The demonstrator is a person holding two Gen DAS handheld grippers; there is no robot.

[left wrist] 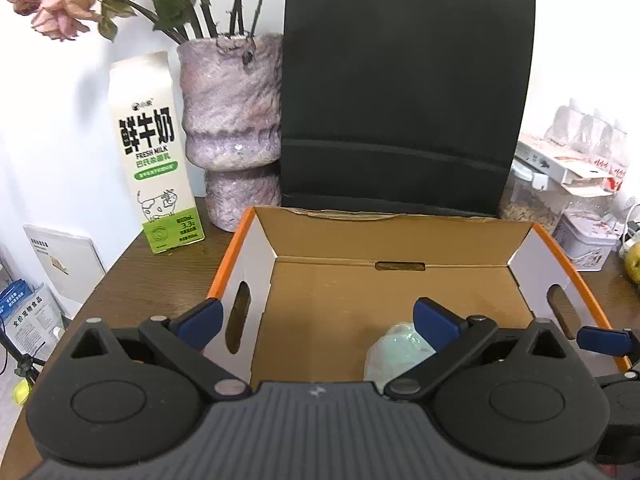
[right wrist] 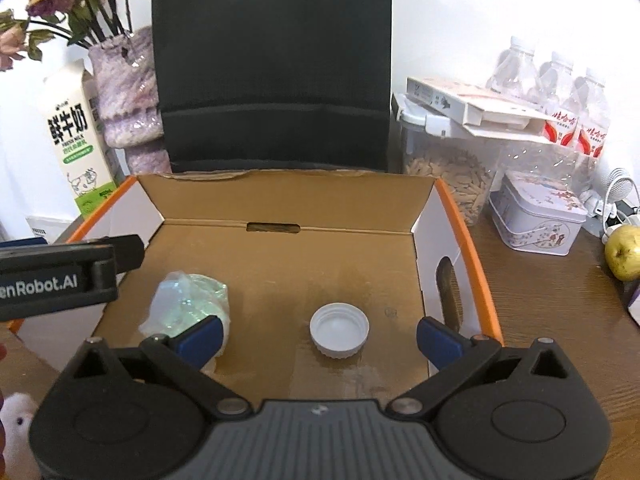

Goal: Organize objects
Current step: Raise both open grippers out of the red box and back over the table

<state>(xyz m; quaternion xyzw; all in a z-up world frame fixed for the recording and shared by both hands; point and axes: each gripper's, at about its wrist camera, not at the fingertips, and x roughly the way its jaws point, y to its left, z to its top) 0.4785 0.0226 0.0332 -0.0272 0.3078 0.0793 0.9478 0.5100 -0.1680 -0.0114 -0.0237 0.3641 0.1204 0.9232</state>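
Both grippers, left gripper (left wrist: pixel 316 322) and right gripper (right wrist: pixel 318 336), hang with jaws spread wide and empty over an orange-rimmed open cardboard box (right wrist: pixel 456 216). Inside lie a white ribbed plastic cap (right wrist: pixel 339 330) and a crumpled pale-green plastic bundle (right wrist: pixel 188 304). Lowering either one carelessly could catch the box wall and shift it.

place: home | evidence: milk carton (left wrist: pixel 154 152), vase (left wrist: pixel 230 128) of dried roses, snack jar (right wrist: pixel 448 176), wooden table (right wrist: pixel 552 320)
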